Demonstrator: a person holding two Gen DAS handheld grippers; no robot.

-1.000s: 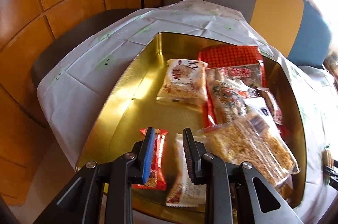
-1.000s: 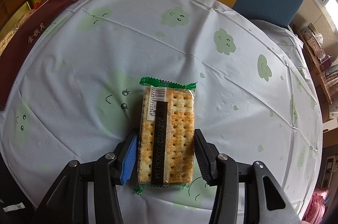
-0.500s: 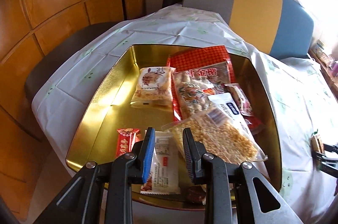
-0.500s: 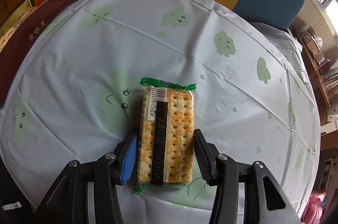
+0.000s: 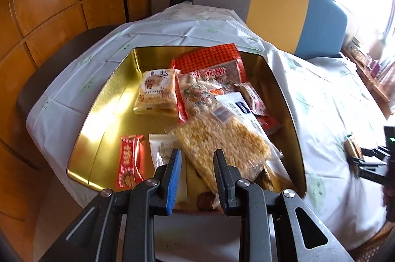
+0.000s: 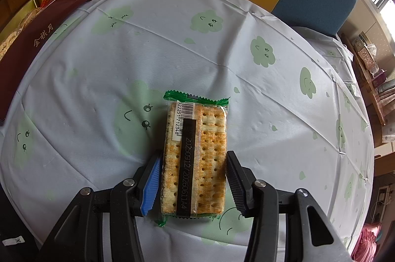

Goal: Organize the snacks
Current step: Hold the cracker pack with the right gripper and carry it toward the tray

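A gold tin (image 5: 103, 99) on the table holds several snack packs: a puffed-rice pack (image 5: 222, 138), a red bar (image 5: 129, 160), a white pack (image 5: 160, 148), a yellow biscuit pack (image 5: 158, 89) and red bags (image 5: 209, 59). My left gripper (image 5: 196, 170) is open and empty, above the tin's near edge. My right gripper (image 6: 193, 178) is shut on a cracker pack (image 6: 196, 153) with a green-edged wrapper, on the tablecloth (image 6: 172, 39). The right gripper with its pack also shows small at the right edge of the left wrist view (image 5: 355, 153).
The tin's dark red side (image 6: 37, 39) stands at the far left of the right wrist view. A grey, yellow and blue sofa (image 5: 271, 0) backs the round table. Wooden wall panels (image 5: 61, 2) lie to the left, shelves (image 6: 370, 69) to the right.
My left gripper has pulled back and swung right, so more of the tin and table shows. The right gripper and cracker pack have stayed put.
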